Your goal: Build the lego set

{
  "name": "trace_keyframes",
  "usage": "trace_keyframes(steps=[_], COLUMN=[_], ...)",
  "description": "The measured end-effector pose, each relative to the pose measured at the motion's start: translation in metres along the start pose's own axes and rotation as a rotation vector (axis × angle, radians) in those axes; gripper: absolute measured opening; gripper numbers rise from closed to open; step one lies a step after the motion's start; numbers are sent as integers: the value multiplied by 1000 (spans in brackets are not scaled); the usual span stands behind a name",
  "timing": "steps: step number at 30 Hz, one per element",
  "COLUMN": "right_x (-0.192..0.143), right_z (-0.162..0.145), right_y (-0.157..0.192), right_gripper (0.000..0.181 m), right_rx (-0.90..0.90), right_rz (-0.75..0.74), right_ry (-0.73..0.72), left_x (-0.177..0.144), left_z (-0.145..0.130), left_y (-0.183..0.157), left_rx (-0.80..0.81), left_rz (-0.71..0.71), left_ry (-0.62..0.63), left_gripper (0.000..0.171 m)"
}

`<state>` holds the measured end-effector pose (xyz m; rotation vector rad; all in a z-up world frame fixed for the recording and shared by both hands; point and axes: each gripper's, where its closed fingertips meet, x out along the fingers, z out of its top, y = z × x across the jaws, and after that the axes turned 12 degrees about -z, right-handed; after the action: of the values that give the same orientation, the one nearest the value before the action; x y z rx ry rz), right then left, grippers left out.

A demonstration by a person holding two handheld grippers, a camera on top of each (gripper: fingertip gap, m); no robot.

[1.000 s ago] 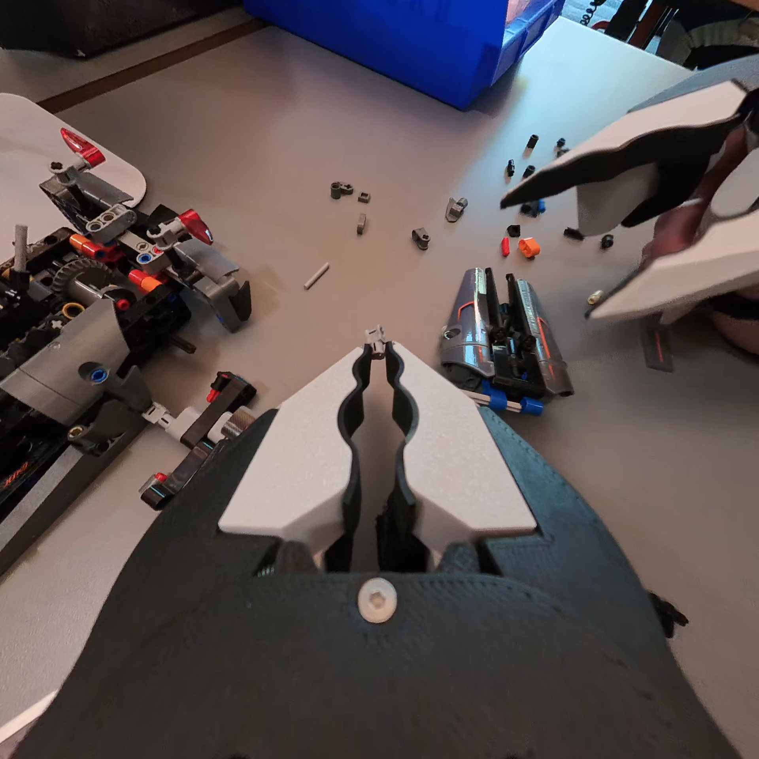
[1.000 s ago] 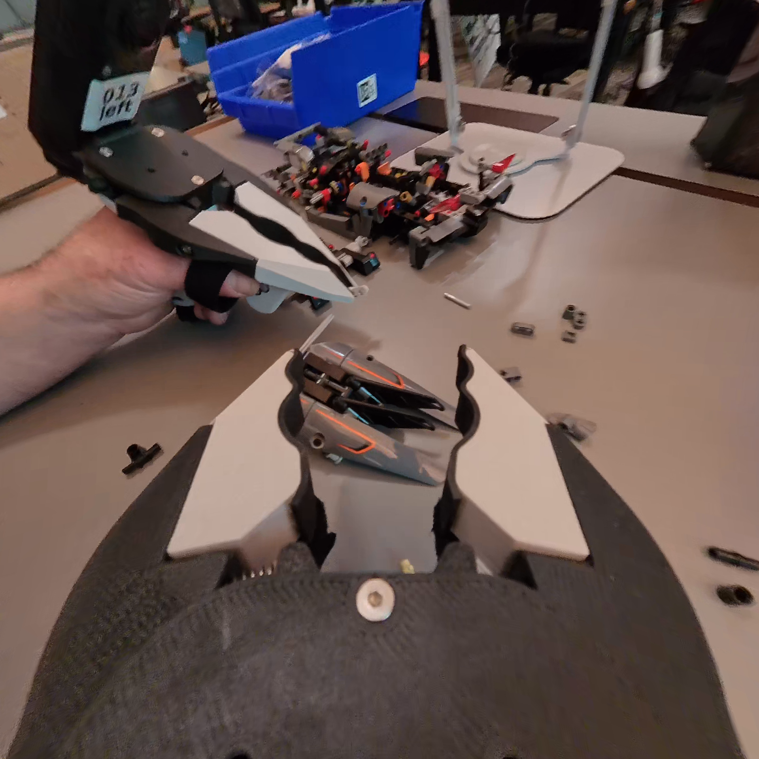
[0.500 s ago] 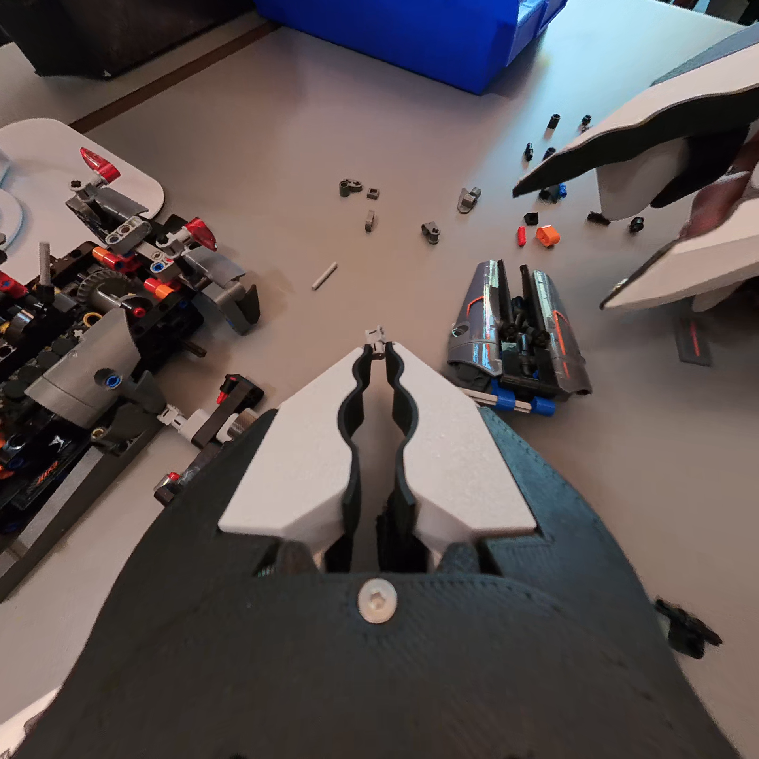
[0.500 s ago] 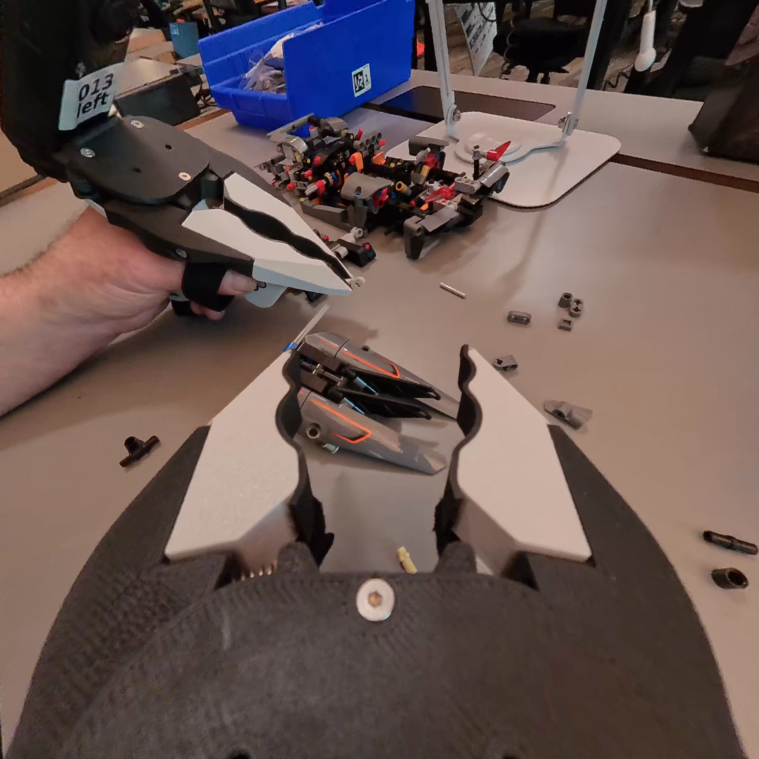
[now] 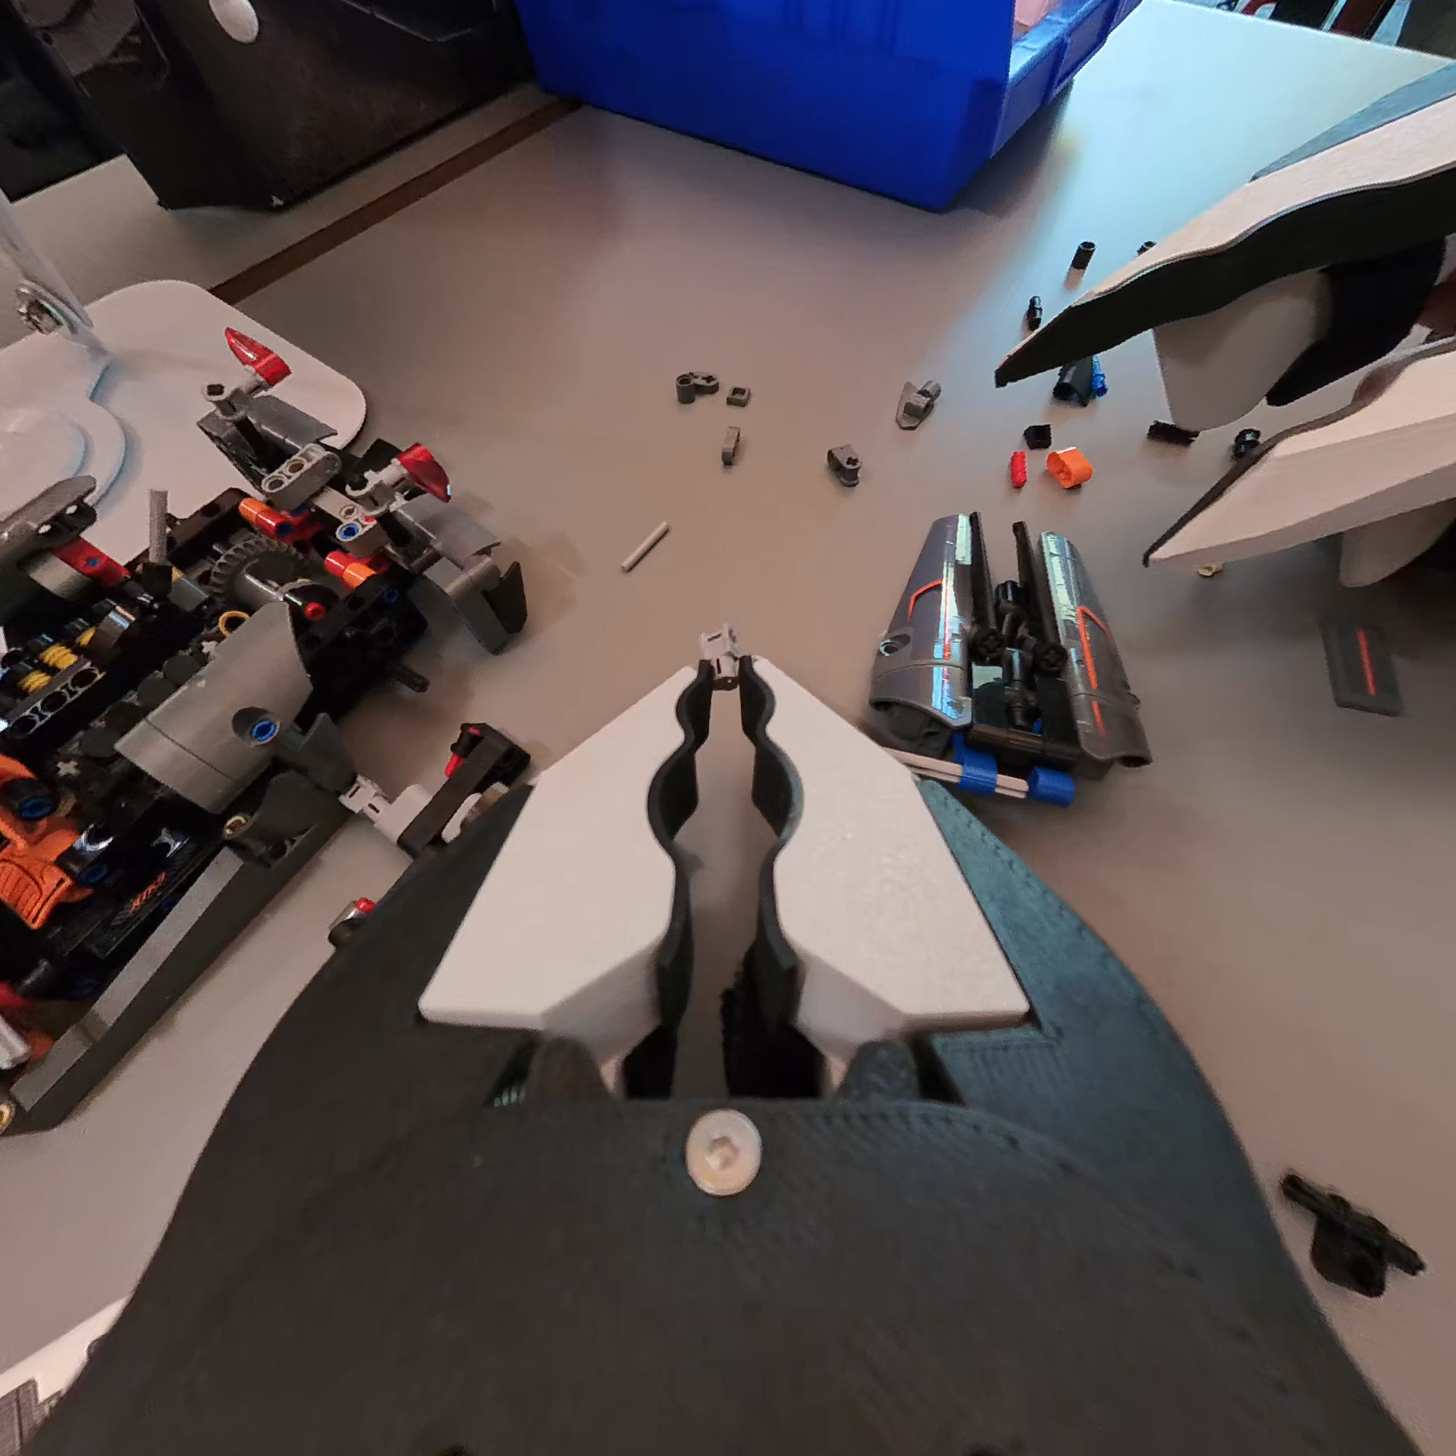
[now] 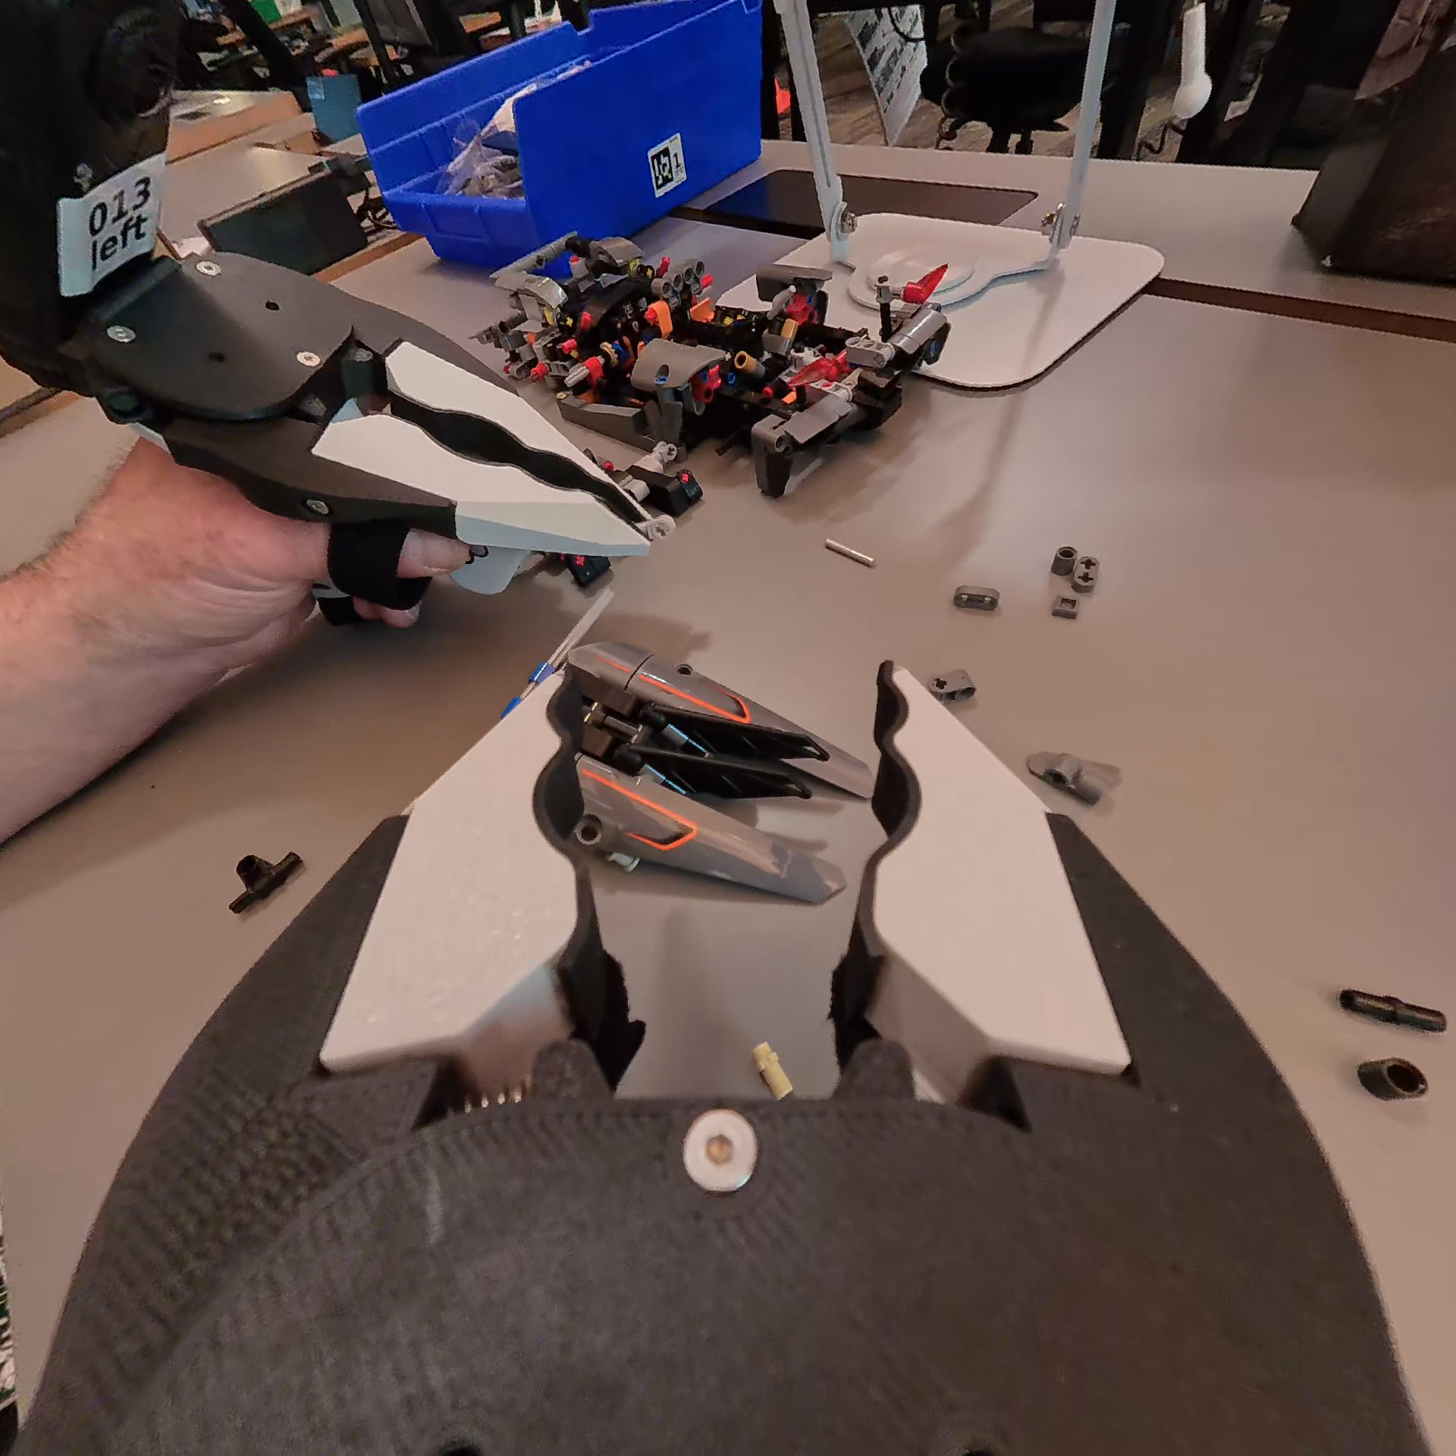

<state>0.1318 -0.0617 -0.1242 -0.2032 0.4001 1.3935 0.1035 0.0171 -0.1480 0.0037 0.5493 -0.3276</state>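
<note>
My left gripper (image 5: 721,670) is shut on a small light grey connector pin (image 5: 718,648) held above the table; it also shows in the right wrist view (image 6: 650,526). A grey sub-assembly with orange stripes and blue pins (image 5: 1004,654) lies to its right. In the right wrist view the same sub-assembly (image 6: 709,780) lies on the table below and between the fingertips of my open, empty right gripper (image 6: 721,685). The large partly built car chassis (image 5: 181,630) stands at the left, and it shows in the right wrist view (image 6: 709,354).
Loose small pieces lie scattered: grey connectors (image 5: 697,388), a grey axle (image 5: 644,546), an orange piece (image 5: 1069,467), black pins (image 6: 1391,1010). A blue bin (image 6: 599,134) stands at the back. A white stand base (image 6: 1024,299) sits behind the chassis. A black piece (image 6: 264,878) lies near the hand. Tip to tip, the grippers are about 10 cm apart. The grey axle (image 5: 644,546) sits 8 cm or so from the ends of my left fingers. Seen from the right wrist view (image 6: 855,554) as well.
My left gripper has drawn back and up with the pin still held, so the table pieces sit farther off. My right gripper stays open over the sub-assembly, shifted slightly.
</note>
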Motion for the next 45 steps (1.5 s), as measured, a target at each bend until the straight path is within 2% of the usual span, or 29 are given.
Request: trace_keyframes(steps=[45], right_x=[-2], right_z=[13], right_y=[45], right_gripper=[72], right_rx=[-146], right_rz=[108], right_ry=[-74], left_x=[-6], left_z=[-2], left_y=[3], left_rx=[20], left_rz=[35], left_ry=[-4], left_gripper=[5])
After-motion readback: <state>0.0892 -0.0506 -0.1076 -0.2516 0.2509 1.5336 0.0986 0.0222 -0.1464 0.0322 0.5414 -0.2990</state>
